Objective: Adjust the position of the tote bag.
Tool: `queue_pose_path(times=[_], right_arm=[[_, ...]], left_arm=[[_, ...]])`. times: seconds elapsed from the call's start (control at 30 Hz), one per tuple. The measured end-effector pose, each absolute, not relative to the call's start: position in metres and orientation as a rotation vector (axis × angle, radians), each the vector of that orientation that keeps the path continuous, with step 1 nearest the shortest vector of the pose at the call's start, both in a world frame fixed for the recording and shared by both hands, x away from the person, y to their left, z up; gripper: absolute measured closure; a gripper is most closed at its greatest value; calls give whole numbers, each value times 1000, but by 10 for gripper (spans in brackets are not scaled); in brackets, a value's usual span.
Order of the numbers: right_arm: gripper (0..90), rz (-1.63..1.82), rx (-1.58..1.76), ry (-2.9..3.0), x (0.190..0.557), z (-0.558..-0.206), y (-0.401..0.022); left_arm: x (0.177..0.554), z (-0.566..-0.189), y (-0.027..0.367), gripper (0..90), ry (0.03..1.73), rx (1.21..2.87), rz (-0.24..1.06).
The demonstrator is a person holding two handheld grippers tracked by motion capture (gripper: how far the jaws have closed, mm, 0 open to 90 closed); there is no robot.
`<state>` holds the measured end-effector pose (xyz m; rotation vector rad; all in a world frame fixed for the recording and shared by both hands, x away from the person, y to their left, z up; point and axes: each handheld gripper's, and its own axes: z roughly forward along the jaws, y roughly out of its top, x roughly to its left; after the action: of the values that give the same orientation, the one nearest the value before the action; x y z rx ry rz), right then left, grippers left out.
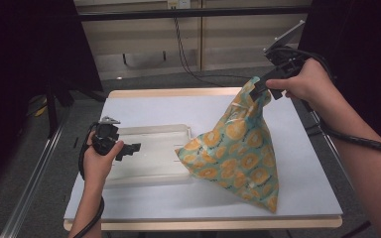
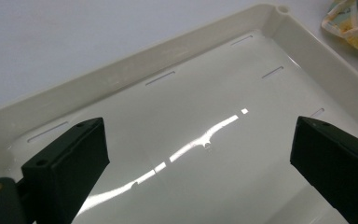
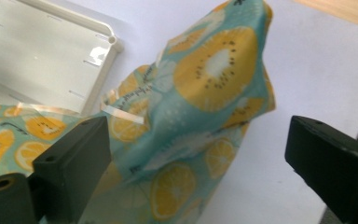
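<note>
A teal cloth bag (image 1: 238,148) printed with orange and kiwi slices stands on the table in a tall peak. Its top reaches my right gripper (image 1: 259,89), held by a hand at the back right. In the right gripper view the bag (image 3: 205,93) rises between the jaws of my right gripper (image 3: 198,158), which stand wide apart and open. My left gripper (image 1: 136,148) hovers low over the shallow cream tray (image 1: 154,130), open with nothing between its jaws. The left gripper view shows my left gripper (image 2: 198,163) over the glossy tray (image 2: 121,70), with a corner of the bag (image 2: 354,23) beyond it.
The tray and bag rest on a white table top (image 1: 307,163) with a wooden edge. The tray's corner (image 3: 103,65) lies just left of the bag. Black cables trail from both grippers. Dark panels stand at the back left and right.
</note>
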<state>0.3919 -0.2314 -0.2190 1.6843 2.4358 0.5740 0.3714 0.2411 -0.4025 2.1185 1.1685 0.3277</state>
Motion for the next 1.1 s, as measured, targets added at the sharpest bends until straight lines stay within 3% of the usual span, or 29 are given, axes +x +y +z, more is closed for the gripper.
queue_pose_path(times=[0.2,0.3,0.53,0.73,0.77,0.8,0.93,1.1], right_arm=[[191,608,1688,2416,392,-226,-222],[284,605,1690,2402,392,-230,-219],[364,538,1815,2386,394,-242,-213],[511,463,1860,2365,398,-257,-211],[589,432,1859,2369,399,-261,-211],[589,432,1859,2369,399,-261,-211],[774,412,1867,2344,400,-264,-215],[857,406,1879,2350,401,-263,-217]], left_arm=[[372,-402,242,41,1168,2116,332],[371,-402,242,41,1170,2116,334],[372,-402,243,41,1171,2116,336],[372,-401,244,40,1162,2129,334],[372,-401,244,41,1168,2125,333],[372,-401,244,40,1168,2125,333],[372,-401,243,40,1175,2123,335],[373,-401,243,41,1167,2130,331]])
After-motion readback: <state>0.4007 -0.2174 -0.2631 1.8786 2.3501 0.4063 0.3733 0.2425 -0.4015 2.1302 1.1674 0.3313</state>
